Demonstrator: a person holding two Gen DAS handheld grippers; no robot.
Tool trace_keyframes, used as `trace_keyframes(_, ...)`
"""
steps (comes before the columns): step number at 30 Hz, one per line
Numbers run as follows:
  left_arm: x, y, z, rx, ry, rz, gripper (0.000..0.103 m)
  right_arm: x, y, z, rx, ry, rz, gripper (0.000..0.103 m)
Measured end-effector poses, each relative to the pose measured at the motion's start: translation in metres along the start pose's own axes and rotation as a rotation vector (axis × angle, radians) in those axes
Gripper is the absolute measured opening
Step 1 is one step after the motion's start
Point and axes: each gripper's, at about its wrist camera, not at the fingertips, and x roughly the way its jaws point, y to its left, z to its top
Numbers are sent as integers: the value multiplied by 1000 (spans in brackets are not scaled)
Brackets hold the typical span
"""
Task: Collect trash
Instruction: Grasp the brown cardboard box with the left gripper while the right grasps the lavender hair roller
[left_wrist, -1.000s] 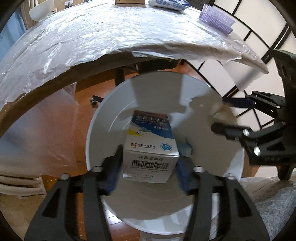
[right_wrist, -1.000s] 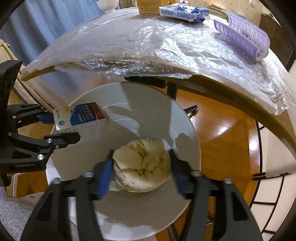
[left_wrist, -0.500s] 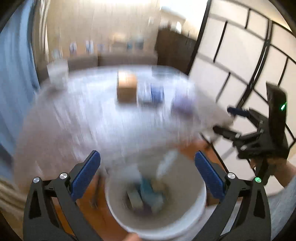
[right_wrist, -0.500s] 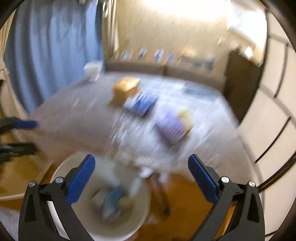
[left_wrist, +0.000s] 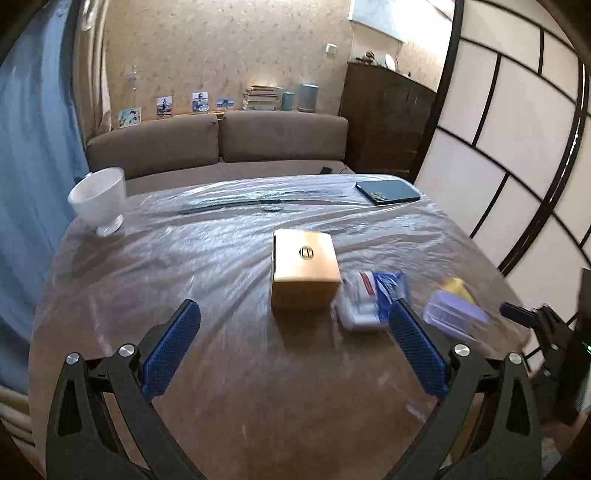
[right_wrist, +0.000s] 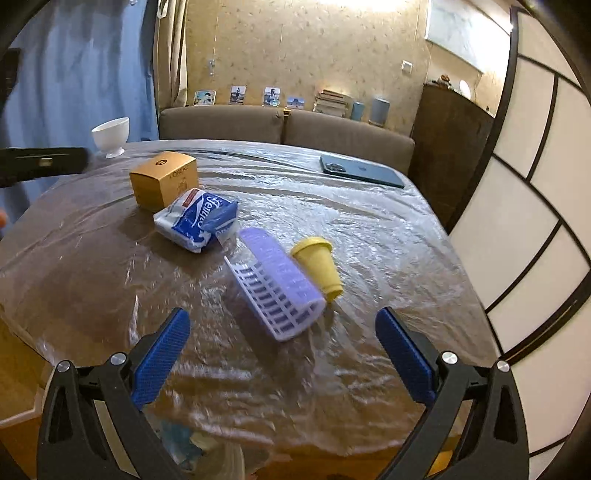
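Note:
Both grippers hover above the near edge of a plastic-covered table (left_wrist: 207, 258). My left gripper (left_wrist: 291, 347) is open and empty, with a gold carton (left_wrist: 304, 271) ahead between its fingers. My right gripper (right_wrist: 282, 347) is open and empty, just short of a lilac slatted basket (right_wrist: 277, 284) lying on its side. A blue and white tissue pack (right_wrist: 197, 219) lies beside the carton (right_wrist: 162, 179), and a yellow cup (right_wrist: 319, 264) lies tipped behind the basket. The pack (left_wrist: 369, 295), basket (left_wrist: 452, 314) and cup (left_wrist: 458, 286) also show in the left wrist view.
A white footed bowl (left_wrist: 99, 199) stands at the far left corner and a dark phone (left_wrist: 388, 192) lies at the far right. The trash bucket's rim (right_wrist: 221, 461) shows below the table edge. A sofa (left_wrist: 218, 147) is behind, sliding screens (left_wrist: 517, 166) on the right.
Both grippers let go of the box and the paper wad into the white bucket, opened wide, and rose from below the table edge to above the tabletop.

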Motion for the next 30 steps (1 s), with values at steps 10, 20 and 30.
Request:
trace_keyframes(10, 63, 7, 18, 7, 107, 31, 102, 25, 9, 8, 27, 69, 38, 96)
trace_keyframes(20, 77, 18, 24, -12, 129, 12, 97, 26, 27, 13, -16, 53, 124, 93)
trace_keyframes(30, 82, 21, 33, 12, 146, -39, 60, 44, 27, 32, -20, 95, 193, 67)
